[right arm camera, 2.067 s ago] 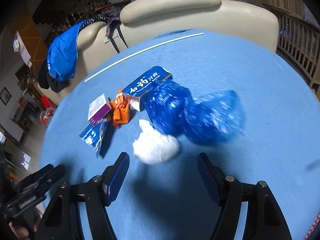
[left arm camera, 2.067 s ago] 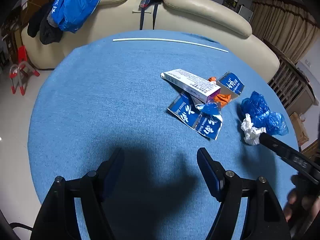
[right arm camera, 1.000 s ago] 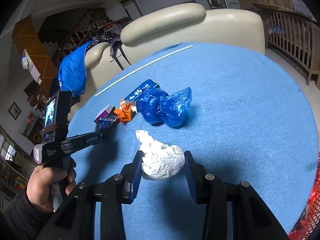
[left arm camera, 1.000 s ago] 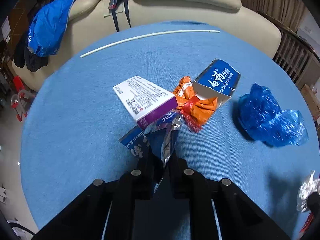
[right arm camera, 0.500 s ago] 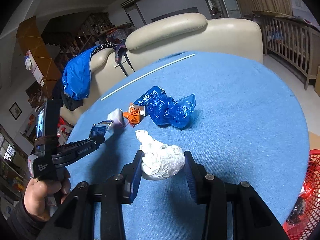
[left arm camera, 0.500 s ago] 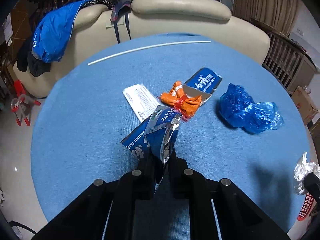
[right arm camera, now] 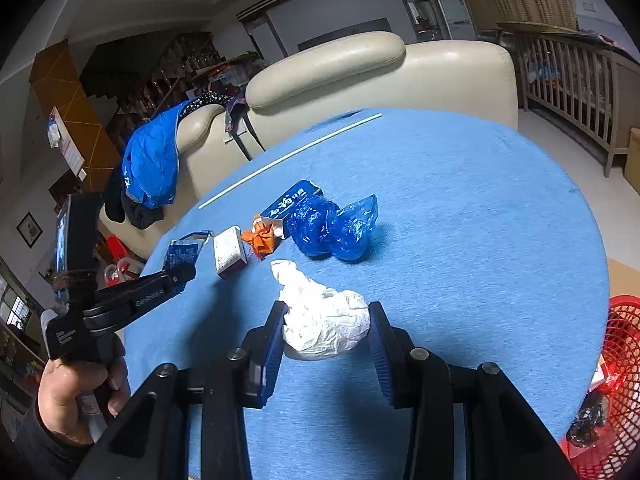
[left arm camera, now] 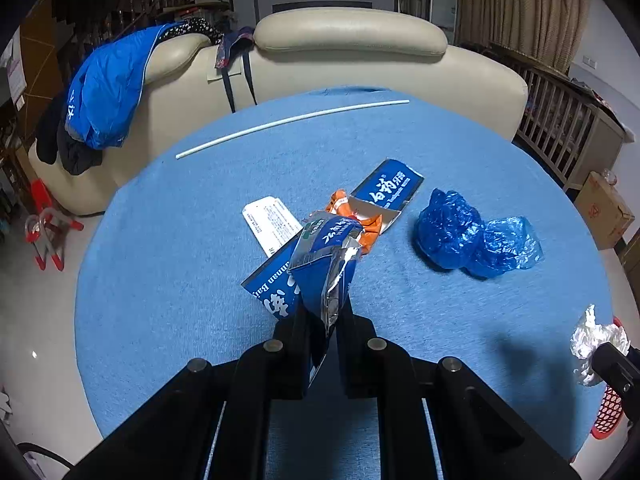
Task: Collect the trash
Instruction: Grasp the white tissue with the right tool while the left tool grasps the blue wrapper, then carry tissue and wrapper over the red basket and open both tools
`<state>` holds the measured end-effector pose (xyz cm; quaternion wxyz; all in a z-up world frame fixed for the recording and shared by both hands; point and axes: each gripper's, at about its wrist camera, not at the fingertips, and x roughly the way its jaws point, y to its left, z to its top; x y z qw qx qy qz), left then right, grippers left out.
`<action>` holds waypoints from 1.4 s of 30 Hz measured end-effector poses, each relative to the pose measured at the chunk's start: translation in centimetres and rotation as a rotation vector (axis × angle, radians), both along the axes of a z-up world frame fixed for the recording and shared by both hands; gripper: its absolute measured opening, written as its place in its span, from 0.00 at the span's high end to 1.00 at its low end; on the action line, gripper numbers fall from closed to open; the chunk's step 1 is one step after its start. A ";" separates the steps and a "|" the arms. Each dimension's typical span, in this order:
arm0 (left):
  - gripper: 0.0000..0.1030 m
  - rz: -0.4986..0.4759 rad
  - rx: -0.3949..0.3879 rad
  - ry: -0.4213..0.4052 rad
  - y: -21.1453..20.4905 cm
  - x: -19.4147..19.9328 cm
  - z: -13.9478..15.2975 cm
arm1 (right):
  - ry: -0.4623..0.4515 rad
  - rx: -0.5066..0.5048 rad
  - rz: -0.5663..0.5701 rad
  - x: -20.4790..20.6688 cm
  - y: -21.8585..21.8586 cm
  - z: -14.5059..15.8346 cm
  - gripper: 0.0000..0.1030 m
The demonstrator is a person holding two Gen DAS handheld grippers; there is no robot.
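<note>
My left gripper [left arm camera: 324,316] is shut on a blue foil wrapper [left arm camera: 320,264] and holds it above the round blue table [left arm camera: 180,240]. My right gripper [right arm camera: 326,320] is shut on a crumpled white paper wad [right arm camera: 324,320], lifted over the table's near right side; the wad also shows in the left wrist view [left arm camera: 596,340]. On the table lie a white and purple box [left arm camera: 270,226], an orange wrapper [left arm camera: 370,226], a blue toothpaste box [left arm camera: 388,190] and crumpled blue plastic covers [left arm camera: 472,236]. The left gripper also shows in the right wrist view [right arm camera: 182,274].
A red mesh basket [right arm camera: 616,380] stands below the table's right edge, with dark trash inside. A thin white rod [left arm camera: 292,120] lies at the table's far side. A cream sofa [left arm camera: 352,64] with a blue jacket [left arm camera: 108,88] stands behind.
Both grippers closed on their items and lifted them. The left pulled back from the pile with the blue wrapper; the right moved toward the right edge, bringing the red basket into view.
</note>
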<state>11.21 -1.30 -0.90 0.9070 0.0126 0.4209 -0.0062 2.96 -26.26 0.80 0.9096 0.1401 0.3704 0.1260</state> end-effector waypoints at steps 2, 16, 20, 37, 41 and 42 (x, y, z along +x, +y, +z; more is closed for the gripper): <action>0.89 -0.009 -0.007 -0.004 -0.3 -0.1 0.2 | -0.003 0.003 -0.007 -0.1 -0.3 0.0 0.59; 0.89 -0.202 -0.051 -0.028 -9.0 -2.2 1.5 | 0.002 0.058 -0.253 -5.0 -10.5 -0.8 0.59; 0.89 -0.282 -0.058 -0.027 -12.9 -3.4 2.0 | 0.001 0.056 -0.359 -7.7 -15.2 -1.0 0.59; 0.89 -0.744 -0.054 0.029 -33.3 -12.1 2.2 | 0.165 -0.008 -0.662 -14.7 -31.0 -7.2 0.59; 0.89 -0.772 -0.027 0.047 -35.8 -12.8 1.7 | 0.189 -0.005 -0.658 -14.6 -31.7 -8.2 0.59; 0.89 -0.774 -0.023 0.050 -36.2 -12.9 1.6 | 0.198 -0.003 -0.653 -14.5 -31.8 -8.5 0.59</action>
